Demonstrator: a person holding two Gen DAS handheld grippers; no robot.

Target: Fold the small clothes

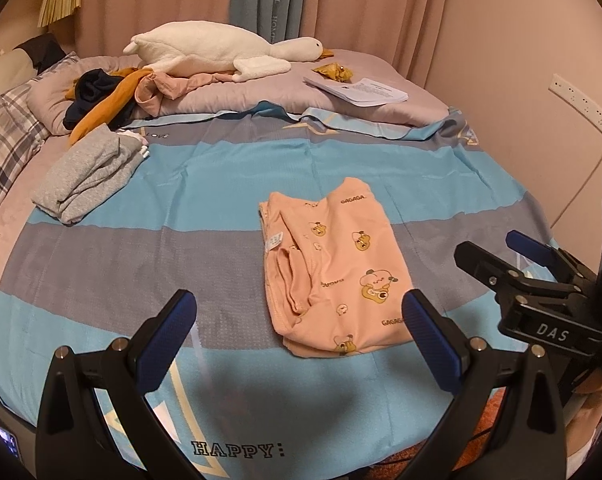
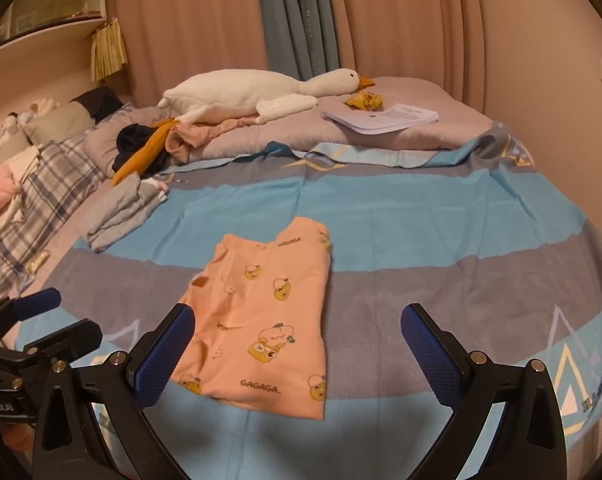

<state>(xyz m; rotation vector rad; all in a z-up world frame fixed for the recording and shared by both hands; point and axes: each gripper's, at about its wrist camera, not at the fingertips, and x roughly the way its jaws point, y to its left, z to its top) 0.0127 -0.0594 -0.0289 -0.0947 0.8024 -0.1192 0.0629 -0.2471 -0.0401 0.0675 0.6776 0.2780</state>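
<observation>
The pink printed garment [image 1: 333, 268] lies on the bed [image 1: 221, 184], on the grey and blue striped cover, near the front edge. It is already doubled into a rough rectangle, with a white label and a hem opening showing on its left half in the left wrist view.

Left claw [image 1: 299, 318]: jaws spread wide, holding nothing, poised above the near edge of the garment. Right claw [image 2: 297, 330]: jaws likewise spread and empty, above the garment's near right portion. Neither claw touches the cloth.

Handling judgement: the garment appears to be thin knit cotton, light and fully limp. It will not hold shape when lifted; any unsupported part will droop and the stacked layers may slide apart. The cover beneath is smooth, so dragging may shift the whole piece rather than fold it.

Recommended hold: pinch through all layers at the two near corners, one claw per corner, and carry them toward the far edge together. Avoid gripping a single top layer or the loose hem opening, as this would likely undo the existing fold.

A folded grey garment [image 1: 89, 176] lies well apart at the left.
</observation>
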